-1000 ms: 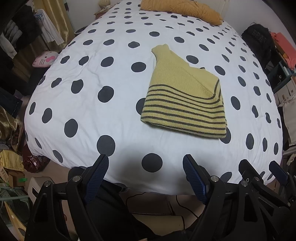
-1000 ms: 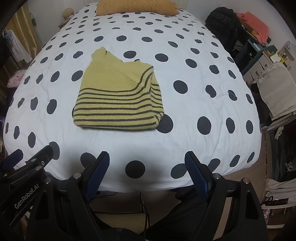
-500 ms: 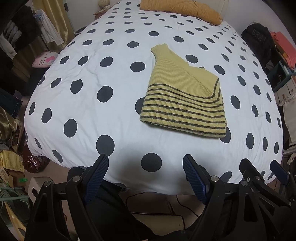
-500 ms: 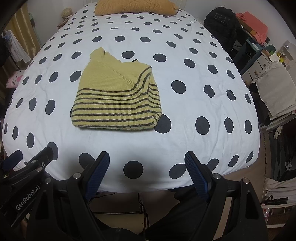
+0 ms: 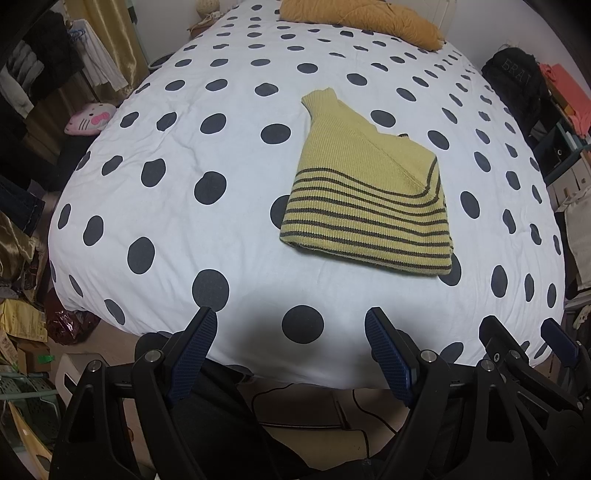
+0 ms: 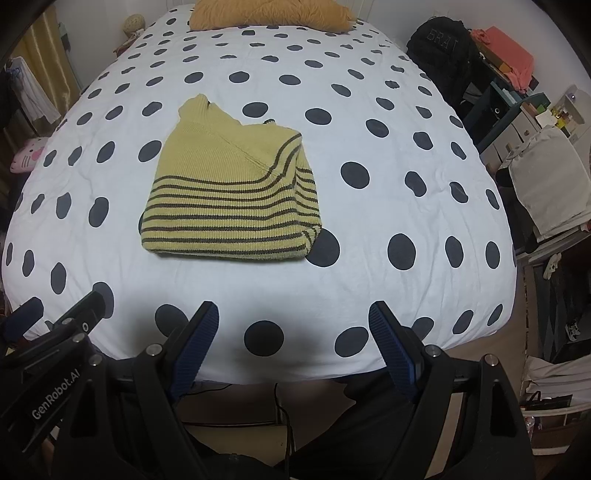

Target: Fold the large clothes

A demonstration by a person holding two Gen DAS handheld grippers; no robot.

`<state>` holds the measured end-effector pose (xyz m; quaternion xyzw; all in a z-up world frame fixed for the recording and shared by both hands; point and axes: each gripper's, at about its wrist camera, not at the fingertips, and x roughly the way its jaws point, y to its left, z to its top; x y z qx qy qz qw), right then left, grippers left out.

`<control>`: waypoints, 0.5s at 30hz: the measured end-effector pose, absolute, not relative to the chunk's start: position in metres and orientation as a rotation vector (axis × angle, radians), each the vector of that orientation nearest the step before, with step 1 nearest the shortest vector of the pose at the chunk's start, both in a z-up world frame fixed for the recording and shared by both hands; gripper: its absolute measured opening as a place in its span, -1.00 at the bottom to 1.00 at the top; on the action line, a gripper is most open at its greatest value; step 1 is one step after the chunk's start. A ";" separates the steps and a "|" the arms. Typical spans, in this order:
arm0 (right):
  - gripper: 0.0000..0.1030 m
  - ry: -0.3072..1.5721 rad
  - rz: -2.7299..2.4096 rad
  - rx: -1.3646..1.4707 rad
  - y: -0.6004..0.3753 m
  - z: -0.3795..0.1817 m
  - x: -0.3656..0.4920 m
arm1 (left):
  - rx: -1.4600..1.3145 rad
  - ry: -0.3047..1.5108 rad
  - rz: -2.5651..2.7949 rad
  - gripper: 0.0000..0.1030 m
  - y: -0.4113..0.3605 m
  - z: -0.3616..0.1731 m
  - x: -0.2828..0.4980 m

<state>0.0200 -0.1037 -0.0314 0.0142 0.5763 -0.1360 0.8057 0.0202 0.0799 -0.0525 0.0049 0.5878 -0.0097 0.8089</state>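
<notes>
A yellow knit sweater [image 5: 364, 201] with dark stripes is seen folded into a compact rectangle on the polka-dot duvet [image 5: 177, 155], well beyond both claws. The left gripper [image 5: 290, 350] and right gripper [image 6: 291, 349] are held wide apart, empty.

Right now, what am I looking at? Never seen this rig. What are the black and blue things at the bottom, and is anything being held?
There is no robot arm here. A person holds one pair of handheld tongs in each hand, and each carries a fisheye camera looking forward along its two fingers.

One picture comes from the left tongs, the other from the right tongs. The black arms with blue ribbed pads are those fingers. Each view also catches the other tool at its bottom edge.

Ahead is a bed with a white polka-dot cover. On it lies a yellow striped sweater, folded into a compact stack. A mustard pillow sits at the far end.

Both tongs are open and hold nothing, at the near edge of the bed, short of the sweater.
</notes>
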 end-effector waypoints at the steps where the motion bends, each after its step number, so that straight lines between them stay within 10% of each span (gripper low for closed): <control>1: 0.62 1.232 -0.292 0.031 -0.103 -0.031 0.020 | 0.010 1.257 -0.021 0.61 0.080 -0.052 0.021; 15: 0.62 1.233 -0.294 0.030 -0.100 -0.032 0.021 | 0.007 1.261 -0.019 0.61 0.079 -0.054 0.020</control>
